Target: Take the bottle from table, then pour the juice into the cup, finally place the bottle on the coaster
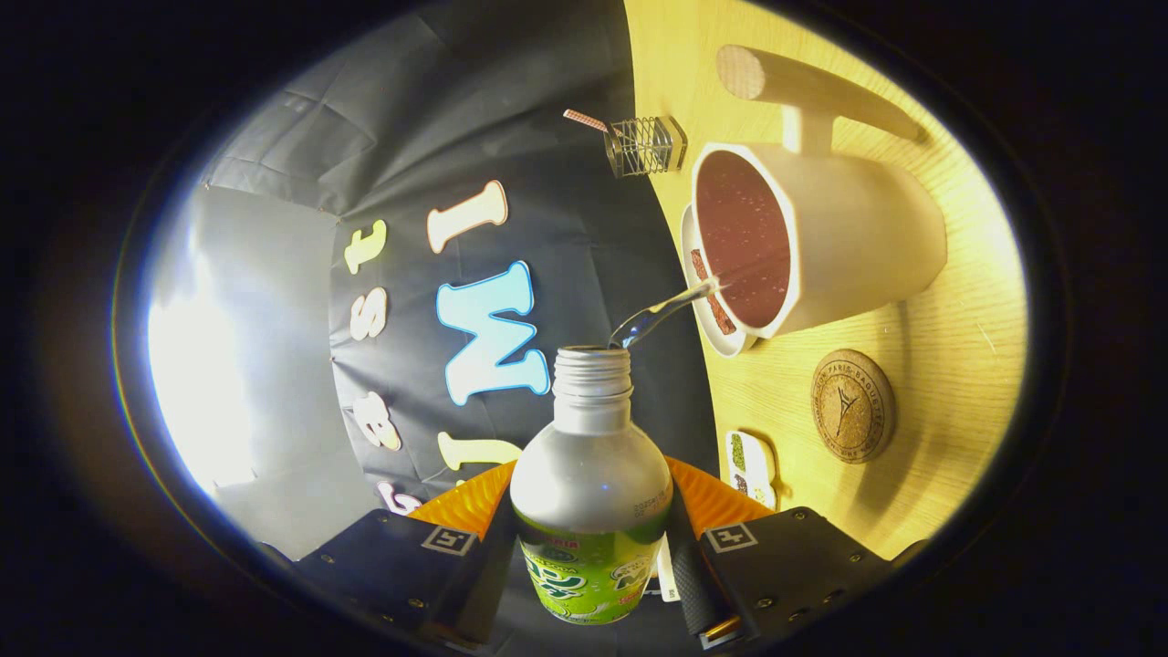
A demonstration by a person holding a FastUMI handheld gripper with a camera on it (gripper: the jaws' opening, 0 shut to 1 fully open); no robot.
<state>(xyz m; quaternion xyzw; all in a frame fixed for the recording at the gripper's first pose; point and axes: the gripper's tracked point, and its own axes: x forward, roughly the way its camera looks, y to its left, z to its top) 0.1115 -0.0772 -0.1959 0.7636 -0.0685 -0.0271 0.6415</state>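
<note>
The gripper (591,557) is clamping the tilted bottle (591,493), juice arcing into the cup (821,237); tipping further risks overshooting its near rim

Table: we are seeing a light wooden table (949,365) carrying everything.
Cup: a pale cup (867,237) is sitting on a saucer (707,315).
Coaster: a round cork coaster (852,405) is lying bare beside the cup.
Far end: a wire holder (643,146) is standing there.
</note>
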